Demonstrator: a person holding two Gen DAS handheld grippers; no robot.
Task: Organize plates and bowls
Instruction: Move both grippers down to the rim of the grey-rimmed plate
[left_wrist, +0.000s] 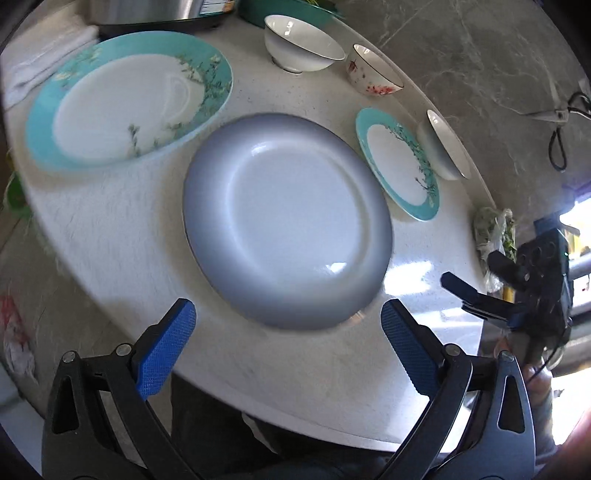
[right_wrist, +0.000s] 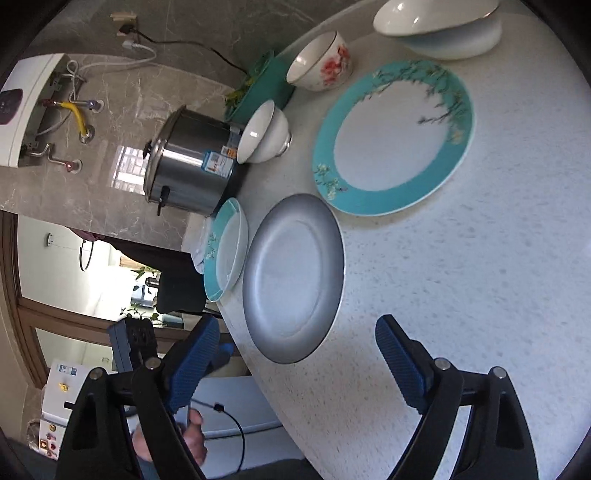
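Grey marble-look wall tiles are backing a pale speckled round table (left_wrist: 110, 236) where 7 dishes are lying spread out. At the table's near side a grey plate (left_wrist: 288, 218) with a white centre is sitting flat, and every other piece is being placed here against it. Just beyond it to one side, a large teal-rimmed plate (left_wrist: 125, 99) with a branch pattern is lying flat, nearly touching the grey plate's edge. On the grey plate's other side a small teal-rimmed plate (left_wrist: 399, 162) is sitting close by, with a white shallow bowl (left_wrist: 443, 147) just past that at the table's edge. Farther back from the grey plate, a plain white bowl (left_wrist: 301, 42) and a white bowl with red flowers (left_wrist: 373, 70) are standing upright, apart from each other. Behind them, well away from the grey plate, a steel pot (right_wrist: 192, 162) and a teal basin (right_wrist: 269, 88) are standing at the table's far side.

The left gripper (left_wrist: 288, 317) is hovering over the grey plate's near rim, its blue pads spread wide on either side and gripping nothing. The right gripper (right_wrist: 295, 350) is hanging just off the same plate's edge, its jaws wide too with nothing between them, though they are narrowing slightly. A person's hand (right_wrist: 188, 435) is showing beneath it.
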